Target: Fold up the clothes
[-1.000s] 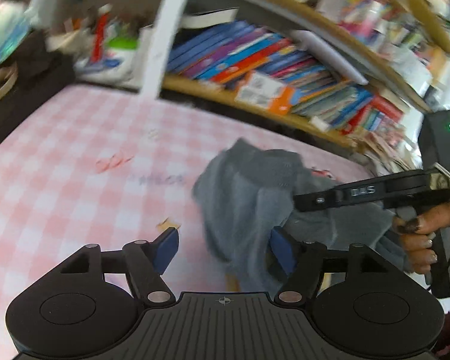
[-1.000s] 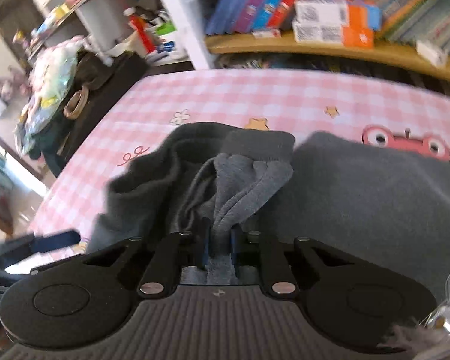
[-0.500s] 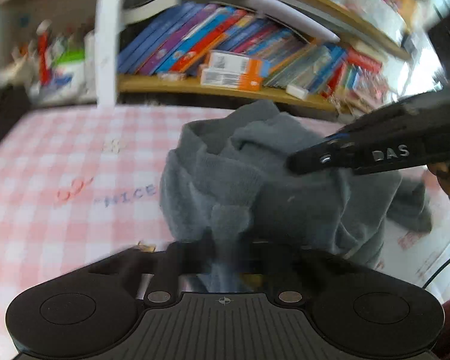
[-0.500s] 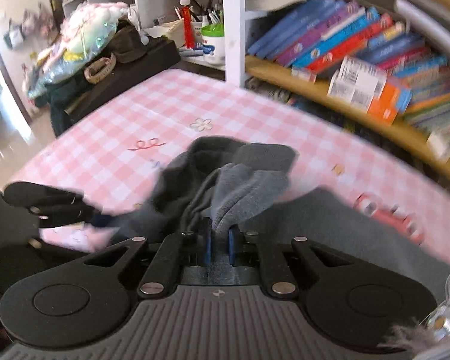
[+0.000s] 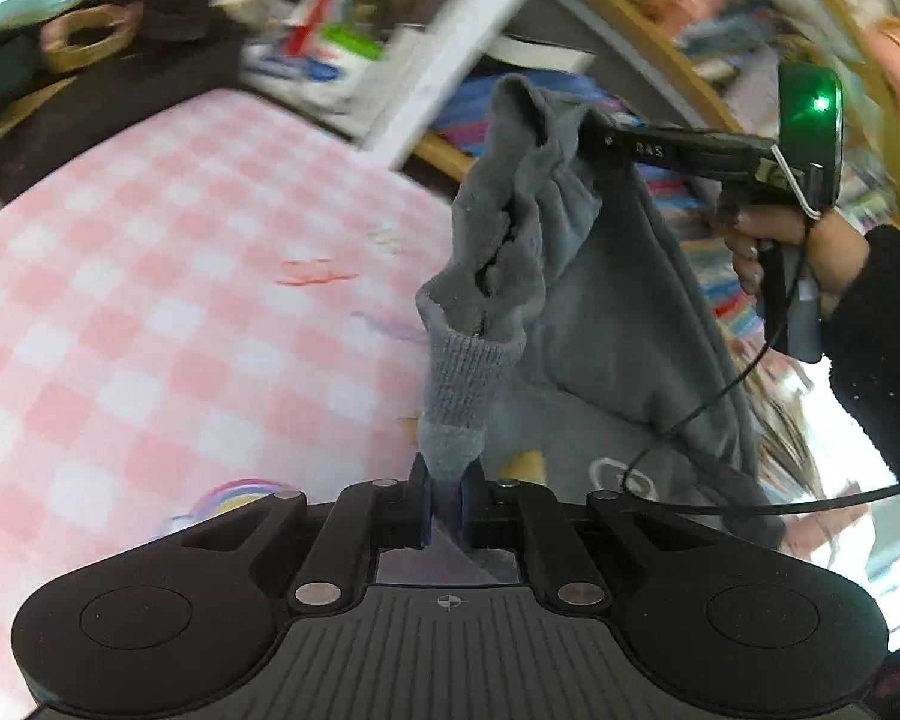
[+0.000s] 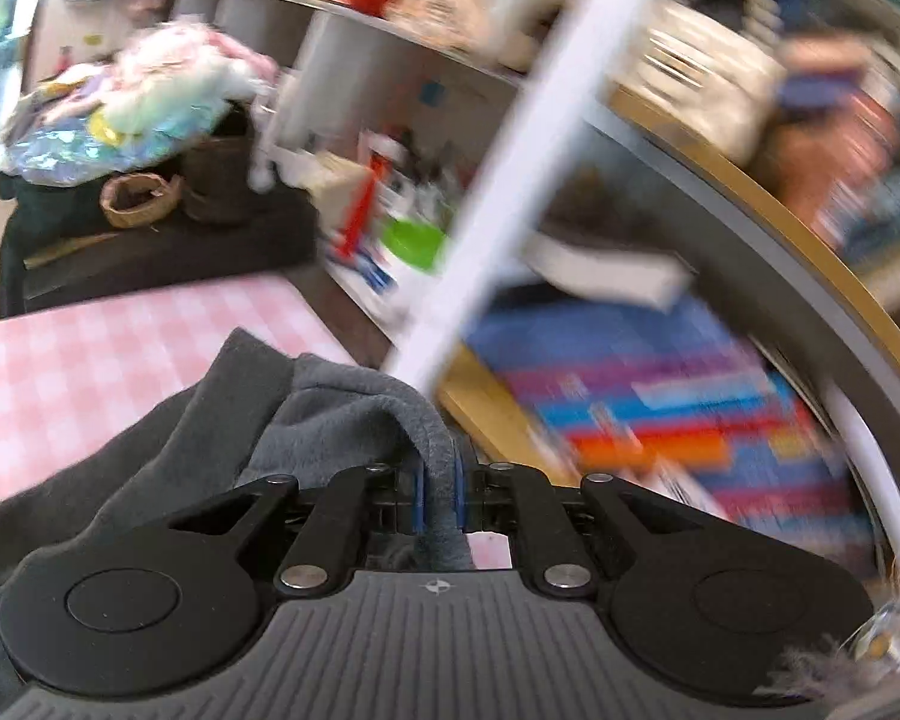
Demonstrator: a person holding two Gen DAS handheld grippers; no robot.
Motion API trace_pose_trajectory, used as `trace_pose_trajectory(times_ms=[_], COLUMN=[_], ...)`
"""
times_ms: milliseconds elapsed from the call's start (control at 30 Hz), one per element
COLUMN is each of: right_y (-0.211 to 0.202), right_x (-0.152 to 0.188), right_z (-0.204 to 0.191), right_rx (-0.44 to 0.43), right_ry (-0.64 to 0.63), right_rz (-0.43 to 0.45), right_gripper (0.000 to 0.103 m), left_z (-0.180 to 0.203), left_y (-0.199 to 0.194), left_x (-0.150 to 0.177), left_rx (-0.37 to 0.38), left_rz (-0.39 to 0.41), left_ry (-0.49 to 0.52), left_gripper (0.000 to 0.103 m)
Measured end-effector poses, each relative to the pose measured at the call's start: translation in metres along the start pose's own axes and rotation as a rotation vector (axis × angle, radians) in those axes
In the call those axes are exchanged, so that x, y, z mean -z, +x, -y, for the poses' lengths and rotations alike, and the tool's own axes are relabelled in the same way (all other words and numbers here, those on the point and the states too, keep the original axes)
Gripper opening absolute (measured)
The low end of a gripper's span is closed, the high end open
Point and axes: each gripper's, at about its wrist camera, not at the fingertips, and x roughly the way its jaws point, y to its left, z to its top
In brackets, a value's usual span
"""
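Observation:
A grey fleece garment (image 5: 606, 300) hangs in the air above the pink checked tabletop (image 5: 150, 312). My left gripper (image 5: 445, 501) is shut on its ribbed cuff (image 5: 459, 396) at the lower end. My right gripper (image 6: 439, 498) is shut on a bunched edge of the same garment (image 6: 354, 414). In the left wrist view the right gripper (image 5: 588, 141) holds the garment's top up high, to the upper right of my left one, with the cloth stretched between the two.
Bookshelves (image 6: 660, 396) full of coloured books stand just behind the table. A white shelf post (image 5: 468, 42) rises at the back. A dark side unit (image 6: 126, 252) with a woven basket (image 6: 135, 198) and bags stands beyond the table's far left end.
My left gripper closed on the cuff. Both grippers rose and lifted the garment off the table; the right one swung up high toward the shelves.

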Motion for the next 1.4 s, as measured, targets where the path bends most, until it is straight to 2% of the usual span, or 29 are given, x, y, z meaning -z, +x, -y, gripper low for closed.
trace_pose_trajectory(times_ms=[33,100,167,200,233,367,533,767,900,1033,1067,1100,1133,1200,1267,1333,1367,1400], right_y=[0.014,0.039,0.046,0.043,0.039,0.015,-0.024,-0.085,-0.101,-0.105,-0.105,-0.106,-0.106,-0.105,-0.102,-0.102,-0.102,-0.103], right_x=[-0.005,-0.014,-0.014,-0.01,-0.007,0.02,0.081,0.168,0.2,0.22,0.222,0.222,0.223,0.223,0.218,0.215,0.213,0.213], right_z=[-0.009,-0.027,-0.036,-0.038,-0.04,-0.035,-0.017,-0.006,-0.009,-0.016,-0.017,-0.016,-0.016,-0.014,-0.012,-0.011,-0.01,-0.01], right_rx=[-0.011,-0.033,-0.051,-0.057,-0.064,-0.093,-0.085,-0.015,0.051,0.057,0.055,0.054,0.053,0.052,0.059,0.066,0.069,0.07], right_ry=[-0.026,-0.072,-0.094,-0.094,-0.095,-0.07,0.086,0.326,0.413,0.459,0.459,0.463,0.466,0.474,0.474,0.473,0.474,0.474], right_rz=[-0.019,-0.057,-0.071,-0.061,-0.051,-0.055,-0.168,-0.342,-0.419,-0.472,-0.469,-0.465,-0.462,-0.457,-0.45,-0.436,-0.428,-0.422], right_gripper=[0.016,0.034,0.037,0.039,0.043,0.045,0.045,0.045,0.045,0.045,0.045,0.046,0.046,0.048,0.049,0.052,0.056,0.059], left_z=[-0.006,-0.016,-0.025,-0.028,-0.028,-0.026,-0.023,-0.015,-0.016,-0.023,-0.024,-0.023,-0.023,-0.019,-0.006,-0.006,-0.012,-0.023], left_y=[0.0,-0.003,-0.011,-0.014,-0.014,-0.013,-0.002,0.064,0.095,0.109,0.109,0.109,0.108,0.098,0.073,0.049,0.042,0.046], left_x=[-0.001,-0.002,-0.002,-0.003,-0.005,-0.015,-0.033,-0.077,-0.087,-0.094,-0.095,-0.095,-0.096,-0.097,-0.097,-0.101,-0.103,-0.105], left_rx=[-0.039,-0.129,-0.203,-0.224,-0.223,-0.217,-0.205,-0.184,-0.218,-0.215,-0.212,-0.211,-0.206,-0.173,-0.113,-0.073,-0.077,-0.115], left_rz=[0.003,0.002,0.019,0.032,0.043,0.086,0.129,0.057,0.002,-0.005,0.001,0.004,0.009,0.041,0.144,0.261,0.301,0.303], left_ry=[-0.026,-0.058,-0.073,-0.072,-0.06,-0.012,0.076,0.175,0.191,0.113,0.111,0.118,0.123,0.13,0.166,0.097,0.048,0.001], left_gripper=[0.014,0.017,0.023,0.03,0.032,0.032,0.033,0.033,0.032,0.027,0.022,0.01,0.003,0.001,0.001,0.001,0.001,0.001])
